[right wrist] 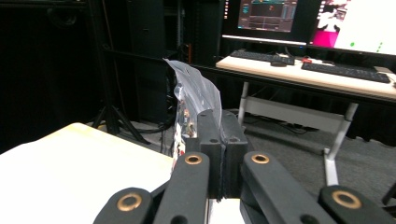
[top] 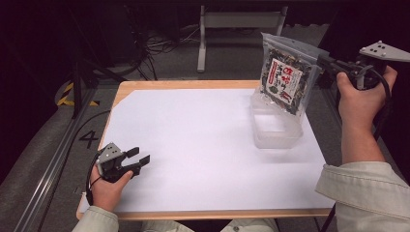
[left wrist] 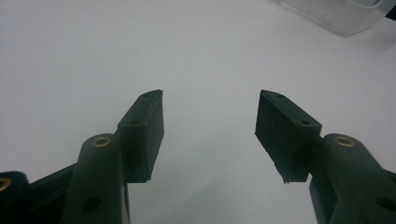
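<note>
Pinching the top edge of a bag (top: 286,79), the right gripper (top: 325,61) has its jaws pressed together with only the thin film between them; in the right gripper view the pads meet flat on the clear plastic of the bag (right wrist: 194,100), which rises beyond the jaw tips, crumpled and seen edge-on; in the high view the bag hangs down and to the left of those jaws, clear of the table, its red-and-white label facing the camera and dark contents showing through; directly under the bag's lower edge stands a clear tub (top: 273,126) on the white sheet (top: 193,145); whether the bag's bottom touches the tub's rim cannot be told; the right hand (top: 360,99) wraps the gripper's body behind the jaws.

Well apart from all this, the left gripper (top: 139,161) has its jaws spread with nothing between them; in the left gripper view the pads (left wrist: 148,135) stand apart over bare white sheet, and a corner of the tub (left wrist: 336,14) shows far beyond the tips, up and to the right; the left hand (top: 109,186) holds it low, near the table's front edge, jaws pointing towards the tub.
</note>
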Action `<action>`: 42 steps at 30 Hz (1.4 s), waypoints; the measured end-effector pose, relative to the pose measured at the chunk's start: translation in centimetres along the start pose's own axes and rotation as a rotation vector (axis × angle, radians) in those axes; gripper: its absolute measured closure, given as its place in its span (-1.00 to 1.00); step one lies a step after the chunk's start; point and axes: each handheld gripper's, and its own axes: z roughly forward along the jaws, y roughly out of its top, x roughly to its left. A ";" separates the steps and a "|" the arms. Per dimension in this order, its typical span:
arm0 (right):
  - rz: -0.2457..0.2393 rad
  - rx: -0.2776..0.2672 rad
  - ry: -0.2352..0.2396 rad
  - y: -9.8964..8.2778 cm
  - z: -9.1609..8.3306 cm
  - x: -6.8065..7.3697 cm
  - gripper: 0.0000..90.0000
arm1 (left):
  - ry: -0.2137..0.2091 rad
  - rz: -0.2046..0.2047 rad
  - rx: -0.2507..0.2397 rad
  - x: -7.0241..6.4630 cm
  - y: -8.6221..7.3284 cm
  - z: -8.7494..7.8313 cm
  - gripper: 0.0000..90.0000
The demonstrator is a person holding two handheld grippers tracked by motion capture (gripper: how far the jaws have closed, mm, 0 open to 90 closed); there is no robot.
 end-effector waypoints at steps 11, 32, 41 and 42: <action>0.020 -0.001 -0.020 -0.9 0.7 -0.7 1.00 | 0.001 0.001 0.001 0.0 0.0 -0.1 -0.05; 0.080 -0.019 0.021 -5.3 1.4 -1.8 1.00 | 0.000 0.004 0.006 -0.1 0.0 0.0 -0.05; 0.112 -0.035 0.036 -7.1 1.0 -2.0 0.99 | -0.001 0.005 0.011 -0.2 0.0 0.1 -0.06; 0.117 -0.040 0.038 -7.2 0.9 -2.0 0.99 | -0.001 0.006 0.012 -0.2 0.0 0.1 -0.06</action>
